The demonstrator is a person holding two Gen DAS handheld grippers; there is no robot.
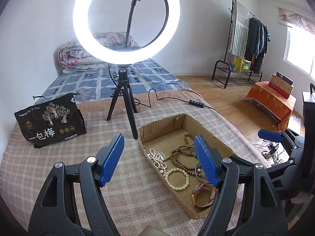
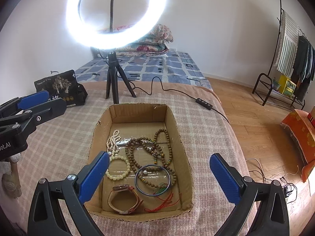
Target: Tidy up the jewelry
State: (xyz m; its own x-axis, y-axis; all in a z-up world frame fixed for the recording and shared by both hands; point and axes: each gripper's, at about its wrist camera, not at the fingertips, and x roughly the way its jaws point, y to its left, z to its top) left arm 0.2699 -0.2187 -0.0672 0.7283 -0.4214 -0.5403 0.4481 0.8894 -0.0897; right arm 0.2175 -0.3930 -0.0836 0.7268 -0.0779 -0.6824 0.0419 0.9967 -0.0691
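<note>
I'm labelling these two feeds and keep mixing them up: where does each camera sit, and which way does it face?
Left wrist: on the left gripper, left of the cardboard box, facing the ring light; its open blue fingers show, the right gripper at far right.
Right wrist: on the right gripper, above the box's near end, looking along it; its opening, empty jaws show, the left gripper at far left.
Shared: box, wooden bead strand, watch, ring light, black bag.

Cardboard box (image 2: 183,147) sits on the bed blanket (image 2: 59,147); inside lie a bead necklace (image 2: 137,151), pearl strand (image 2: 112,141), bead bracelet (image 2: 118,168), bangle (image 2: 152,180) and, nearest the front, a watch (image 2: 124,198). Ring light tripod (image 2: 113,82) stands behind the box, printed bag (image 2: 61,86) to its left, clothes rack (image 2: 291,63) far right
</note>
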